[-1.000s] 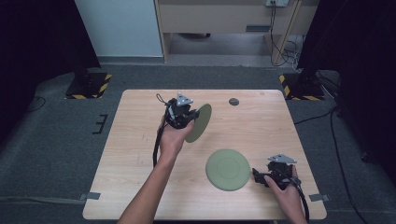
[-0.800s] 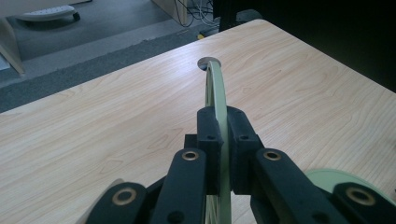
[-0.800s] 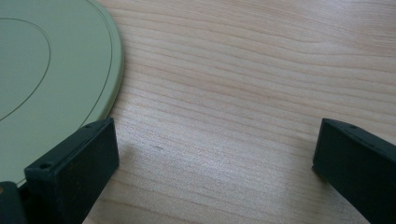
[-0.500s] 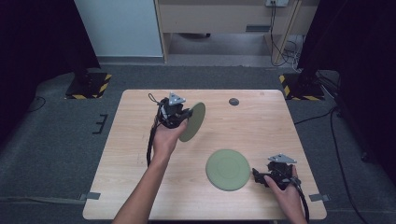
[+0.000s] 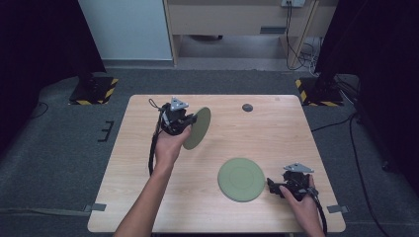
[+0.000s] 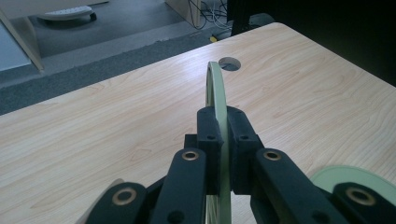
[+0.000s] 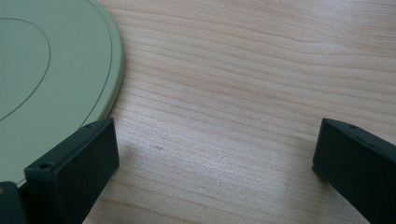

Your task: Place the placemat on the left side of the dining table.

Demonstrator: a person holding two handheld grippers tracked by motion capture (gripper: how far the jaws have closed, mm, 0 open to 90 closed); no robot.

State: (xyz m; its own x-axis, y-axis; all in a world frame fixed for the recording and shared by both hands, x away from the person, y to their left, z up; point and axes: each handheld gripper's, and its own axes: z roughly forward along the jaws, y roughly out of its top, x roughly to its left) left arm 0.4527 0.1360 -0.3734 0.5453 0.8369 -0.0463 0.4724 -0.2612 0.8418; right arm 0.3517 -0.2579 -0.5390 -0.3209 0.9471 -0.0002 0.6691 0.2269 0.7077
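My left gripper (image 5: pixel 187 123) is shut on the rim of a pale green plate (image 5: pixel 197 128), which hangs tilted on edge above the left half of the wooden table (image 5: pixel 281 133). In the left gripper view the black pads (image 6: pixel 209 133) clamp that plate's thin edge (image 6: pixel 215 84). A second green plate (image 5: pixel 241 178) lies flat near the front of the table. Just right of it, my right gripper (image 5: pixel 272 185) rests low and open. In the right gripper view (image 7: pixel 215 154) bare wood lies between its jaws, with the flat plate's rim (image 7: pixel 56 70) beside one jaw.
A round grey cable hole (image 5: pixel 247 107) sits in the tabletop near the far edge, also seen past the held plate (image 6: pixel 228 63). Grey carpet surrounds the table. Yellow-and-black stand bases (image 5: pixel 94 89) flank the far corners.
My left hand has carried the held plate a little to the left and toward the far side of the table. The right gripper and the flat plate have stayed where they were.
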